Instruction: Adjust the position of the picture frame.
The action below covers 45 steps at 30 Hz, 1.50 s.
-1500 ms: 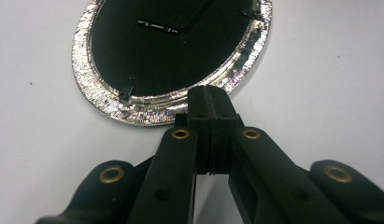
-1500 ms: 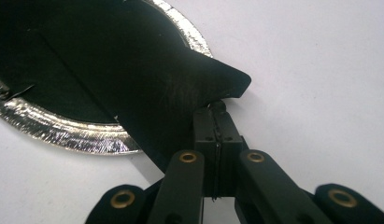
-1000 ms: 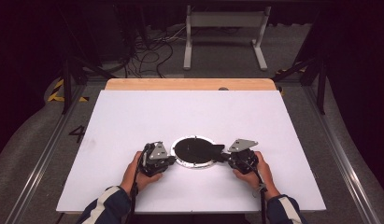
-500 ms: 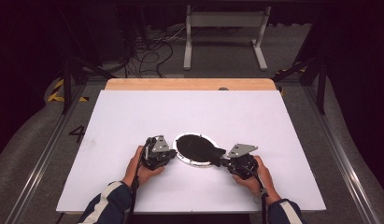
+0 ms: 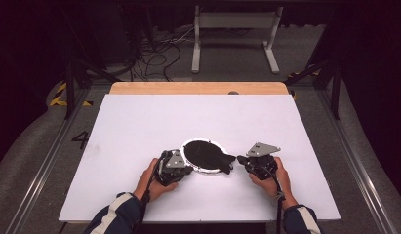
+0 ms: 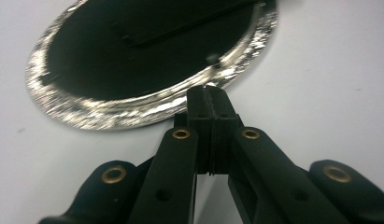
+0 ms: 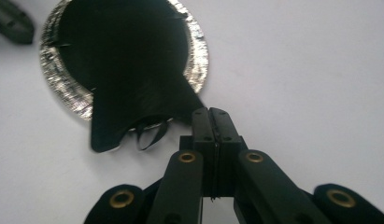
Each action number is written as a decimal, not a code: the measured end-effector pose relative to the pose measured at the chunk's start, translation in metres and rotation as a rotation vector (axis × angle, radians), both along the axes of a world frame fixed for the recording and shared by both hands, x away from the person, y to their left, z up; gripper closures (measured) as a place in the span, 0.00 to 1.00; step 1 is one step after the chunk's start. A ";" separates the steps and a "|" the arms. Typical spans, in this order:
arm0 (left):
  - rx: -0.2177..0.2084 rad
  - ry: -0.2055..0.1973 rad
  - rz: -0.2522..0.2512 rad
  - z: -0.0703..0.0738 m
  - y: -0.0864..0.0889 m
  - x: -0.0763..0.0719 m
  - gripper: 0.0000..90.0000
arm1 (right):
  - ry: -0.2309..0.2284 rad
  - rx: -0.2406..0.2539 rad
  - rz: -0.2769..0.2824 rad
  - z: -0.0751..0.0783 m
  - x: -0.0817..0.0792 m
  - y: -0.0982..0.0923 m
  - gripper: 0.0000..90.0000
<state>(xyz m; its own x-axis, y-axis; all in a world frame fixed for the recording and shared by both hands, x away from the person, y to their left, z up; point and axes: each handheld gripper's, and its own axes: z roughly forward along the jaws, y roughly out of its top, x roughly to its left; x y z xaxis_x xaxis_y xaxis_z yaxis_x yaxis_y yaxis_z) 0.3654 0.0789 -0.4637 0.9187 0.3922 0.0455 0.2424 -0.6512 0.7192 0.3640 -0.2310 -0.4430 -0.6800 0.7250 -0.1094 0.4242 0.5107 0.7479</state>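
Observation:
A round silver foil plate (image 5: 190, 166) lies on the white table, with a black cloth (image 5: 204, 152) over it. A flap of the cloth (image 7: 133, 112) hangs off the rim toward my right gripper (image 5: 241, 160). That gripper (image 7: 211, 112) is shut, and a corner of the flap runs in at its tips. My left gripper (image 5: 187, 169) sits at the plate's near left rim (image 6: 133, 114). Its jaws (image 6: 206, 91) have just been closing and now meet at the foil's edge, with nothing visible between them.
The white table top (image 5: 139, 122) has open room behind and beside the plate. A wooden strip (image 5: 198, 88) runs along its far edge. Cables and a metal stand (image 5: 234, 29) are on the floor beyond. Both sleeves come in at the front edge.
My left gripper has shifted slightly right, up to the plate's rim. The cloth flap reaches a little farther off the plate toward the right gripper, which has barely moved.

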 end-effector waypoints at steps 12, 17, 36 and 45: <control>-0.005 -0.024 -0.019 -0.002 -0.017 -0.003 1.00 | 0.018 0.007 -0.018 -0.013 0.024 0.007 1.00; 0.005 -0.032 -0.013 -0.001 -0.018 -0.003 1.00 | 0.048 0.027 -0.005 -0.014 0.026 0.003 1.00; -0.022 -0.014 0.087 -0.002 -0.002 0.025 1.00 | 0.078 0.009 0.085 -0.011 0.008 0.014 1.00; 0.007 -0.067 0.129 -0.002 -0.001 0.034 1.00 | 0.084 -0.008 0.130 -0.009 -0.003 0.027 1.00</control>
